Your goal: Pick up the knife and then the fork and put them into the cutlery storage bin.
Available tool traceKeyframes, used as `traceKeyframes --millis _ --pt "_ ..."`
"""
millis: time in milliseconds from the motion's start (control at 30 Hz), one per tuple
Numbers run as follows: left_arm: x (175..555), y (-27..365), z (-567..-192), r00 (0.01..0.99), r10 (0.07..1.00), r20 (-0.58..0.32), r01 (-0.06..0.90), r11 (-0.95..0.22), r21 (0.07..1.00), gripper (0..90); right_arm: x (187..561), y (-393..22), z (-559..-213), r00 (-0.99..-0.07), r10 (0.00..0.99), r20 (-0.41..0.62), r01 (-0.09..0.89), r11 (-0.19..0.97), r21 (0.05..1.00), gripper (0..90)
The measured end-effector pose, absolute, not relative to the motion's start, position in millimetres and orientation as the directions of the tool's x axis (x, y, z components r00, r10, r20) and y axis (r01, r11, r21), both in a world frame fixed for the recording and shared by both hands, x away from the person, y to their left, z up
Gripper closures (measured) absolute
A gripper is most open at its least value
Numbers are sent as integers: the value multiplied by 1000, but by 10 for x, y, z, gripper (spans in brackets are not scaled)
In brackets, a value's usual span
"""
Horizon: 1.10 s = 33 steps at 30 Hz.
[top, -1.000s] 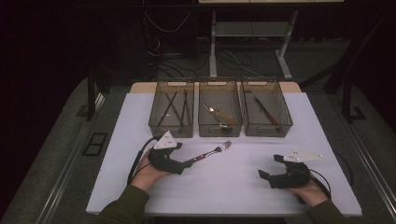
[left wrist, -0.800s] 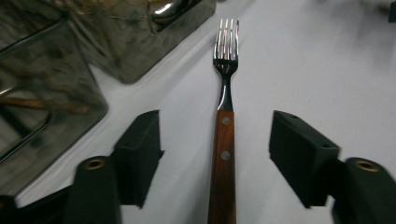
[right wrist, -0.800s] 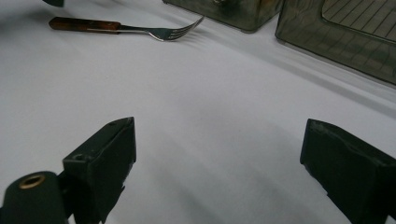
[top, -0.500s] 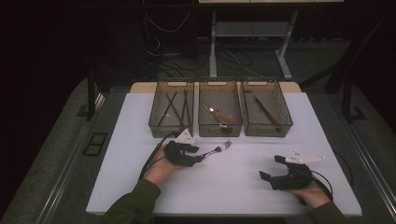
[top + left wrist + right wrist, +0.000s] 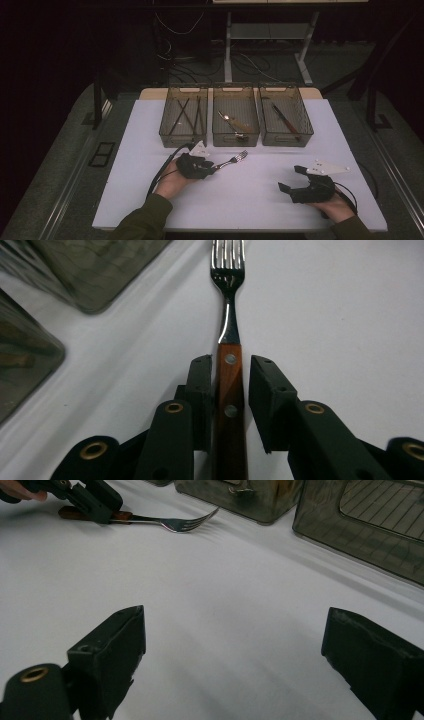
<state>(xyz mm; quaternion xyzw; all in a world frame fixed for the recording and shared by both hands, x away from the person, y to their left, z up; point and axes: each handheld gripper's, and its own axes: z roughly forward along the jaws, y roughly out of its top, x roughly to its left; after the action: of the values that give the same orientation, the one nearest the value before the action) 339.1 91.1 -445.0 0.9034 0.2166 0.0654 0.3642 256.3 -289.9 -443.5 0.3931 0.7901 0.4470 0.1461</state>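
Closing round the fork's (image 5: 229,390) wooden handle, the left tongs (image 5: 231,405) (one pad touching) — not yet clamped; the right tongs (image 5: 235,665) gape wide, empty.

Fork (image 5: 229,315) with polished steel tines and neck and a reddish-brown wooden handle set with two round metal rivets. Lying flat on the white bench (image 5: 250,200), just in front of the middle one of three mesh trays. In the high view pointing up and to the right, tines toward the trays. Handle lying between the black jaws, one pad against its side, a narrow gap at the other.
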Motion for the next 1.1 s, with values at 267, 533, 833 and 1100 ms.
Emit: traceKeyframes --millis 267,533,833,1100 --pt "3381 914 -4474 901 434 -17 325 -648 689 747 2566 -2898 -4435 -654 749 110 481 299 824 107" --pt "3377 914 -4475 900 435 -16 324 -647 690 765 2577 -2882 -4441 -660 742 116 495 314 810 107" --pt "3334 905 -4449 887 461 11 323 -638 699 766 2602 -2898 -4424 -639 748 177 531 263 805 107" --pt "3170 910 -4272 878 478 -14 325 -575 751 766 2638 -2874 -4285 -649 716 258 551 209 808 107"
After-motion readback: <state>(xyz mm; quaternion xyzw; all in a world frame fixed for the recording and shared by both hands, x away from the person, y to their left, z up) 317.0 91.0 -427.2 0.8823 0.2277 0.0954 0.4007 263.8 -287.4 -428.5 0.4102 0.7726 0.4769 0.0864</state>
